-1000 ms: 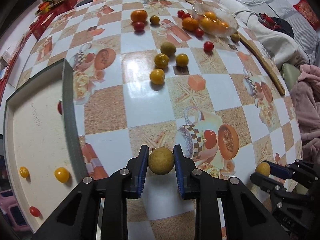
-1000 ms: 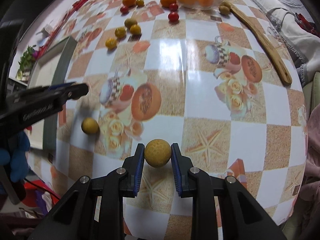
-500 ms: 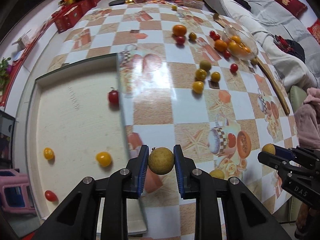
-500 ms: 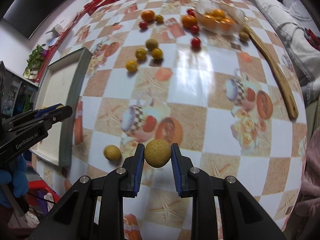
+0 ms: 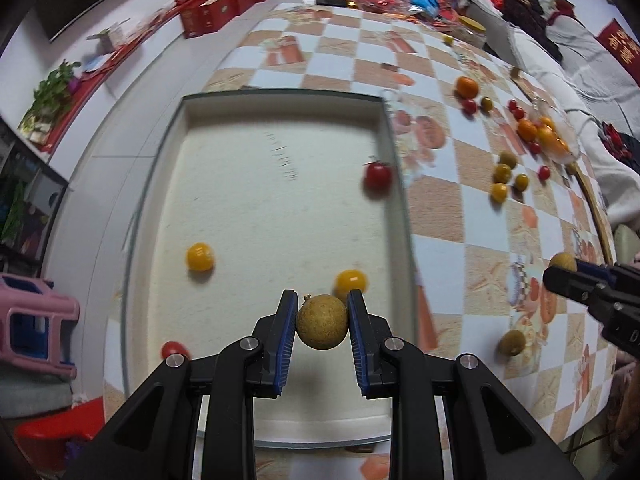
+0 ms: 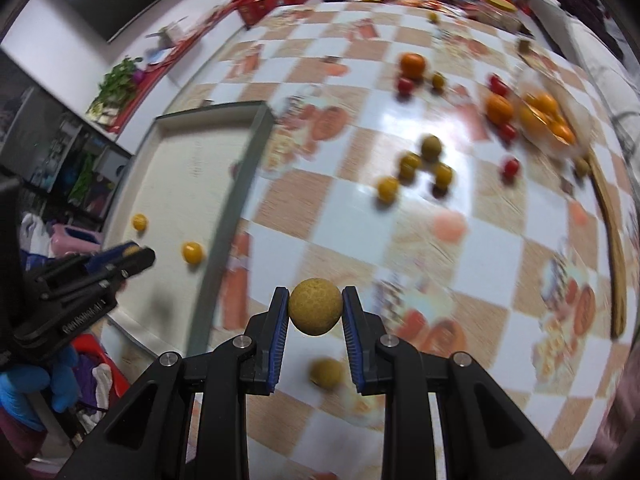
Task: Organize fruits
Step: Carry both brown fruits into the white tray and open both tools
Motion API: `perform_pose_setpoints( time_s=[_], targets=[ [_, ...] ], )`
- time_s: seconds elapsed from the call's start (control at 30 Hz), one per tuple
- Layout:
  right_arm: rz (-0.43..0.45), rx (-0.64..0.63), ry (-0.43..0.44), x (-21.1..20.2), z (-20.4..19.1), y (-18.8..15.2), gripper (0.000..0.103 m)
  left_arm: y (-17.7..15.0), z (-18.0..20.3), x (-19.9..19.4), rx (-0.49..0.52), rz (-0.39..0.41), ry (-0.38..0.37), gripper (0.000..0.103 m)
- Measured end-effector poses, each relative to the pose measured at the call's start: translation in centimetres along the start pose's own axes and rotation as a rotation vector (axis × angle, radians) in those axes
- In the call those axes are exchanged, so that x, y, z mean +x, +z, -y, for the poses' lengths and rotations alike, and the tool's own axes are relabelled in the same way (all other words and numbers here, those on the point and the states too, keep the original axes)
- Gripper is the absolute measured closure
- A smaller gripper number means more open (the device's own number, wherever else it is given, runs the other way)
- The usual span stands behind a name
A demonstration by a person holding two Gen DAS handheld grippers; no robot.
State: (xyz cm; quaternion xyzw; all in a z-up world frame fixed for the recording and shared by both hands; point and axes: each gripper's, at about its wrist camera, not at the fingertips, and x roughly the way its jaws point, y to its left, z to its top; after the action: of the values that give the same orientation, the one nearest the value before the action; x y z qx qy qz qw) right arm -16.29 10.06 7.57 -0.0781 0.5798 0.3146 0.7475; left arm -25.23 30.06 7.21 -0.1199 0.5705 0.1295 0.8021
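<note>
- Left wrist view: the left gripper (image 5: 322,322) is clamped on a brown longan (image 5: 322,322), pinched between its blue pads (image 5: 285,342) and hanging over the near end of the white tray (image 5: 256,184).
- Lying in the tray are two yellow tomatoes (image 5: 199,257) and two red tomatoes (image 5: 377,175); one yellow one sits just beyond the held fruit.
- At the right edge the right gripper (image 5: 568,270) shows with a tan fruit at its tip.
- Right wrist view: the right gripper (image 6: 315,312) grips a yellow-brown longan (image 6: 315,312) above the checkered bench (image 6: 460,200), right of the tray's grey wall (image 6: 228,220).
- Another loose longan (image 6: 327,374) lies on the bench directly below.
- Farther off, blurred, a glass bowl (image 6: 548,120) holds oranges, with small fruits scattered near it.
</note>
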Motion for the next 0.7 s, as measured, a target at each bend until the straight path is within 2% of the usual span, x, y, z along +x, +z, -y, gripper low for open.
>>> perform_pose_setpoints(
  time_s=[0.2, 0.43, 0.7],
  targets=[
    [-0.005, -0.086, 0.054, 1.7, -3.9, 3.0, 0.074, -0.9, -3.0, 1.4, -0.047, -0.017, 0.053, 0.076],
    [-0.039, -0.14, 0.107, 5.0, -7.7, 6.0, 0.074, -1.6, -4.7, 3.1, -0.071, -0.04, 0.091, 0.076],
    [-0.105, -0.207, 0.096, 9.4, -10.7, 7.5, 0.074, -1.9, -4.9, 4.1, -0.07, -0.047, 0.118, 0.076]
  ],
)
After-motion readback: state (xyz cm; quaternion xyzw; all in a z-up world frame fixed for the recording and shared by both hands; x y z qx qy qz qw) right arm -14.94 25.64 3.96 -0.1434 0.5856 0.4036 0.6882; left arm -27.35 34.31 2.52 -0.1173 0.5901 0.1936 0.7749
